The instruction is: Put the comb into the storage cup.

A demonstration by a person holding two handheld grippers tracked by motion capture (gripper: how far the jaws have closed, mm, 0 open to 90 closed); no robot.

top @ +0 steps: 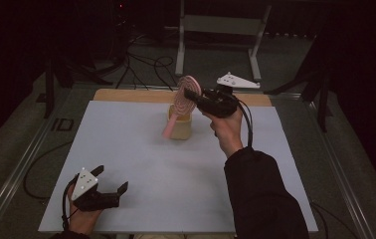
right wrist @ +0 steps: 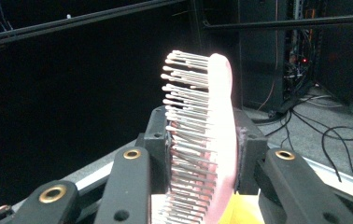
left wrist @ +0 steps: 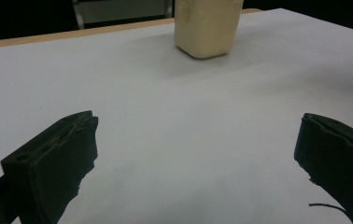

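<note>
Above the far middle of the tabletop [top: 141, 149], a pink hairbrush [top: 185, 99] stands with its handle down in a cream cup [top: 181, 127], head tilted up and bristles facing the left of the high view. The right hand-held gripper [top: 196, 95] is clamped on the brush head, one jaw against the bristles and the other on the smooth back, as the right gripper view shows [right wrist: 207, 144]. How far the handle reaches into the cup is hidden by its wall, and the cup's top is cut off in the left gripper view [left wrist: 207, 25]. The tabletop is white with a wooden strip along its far edge. Beyond it the room is dark, with cables [top: 146, 67] on the floor and a pale metal frame [top: 221, 30]. The left hand-held gripper [top: 110, 181] rests at the near left corner, jaws wide apart and holding nothing, well apart from the cup.
</note>
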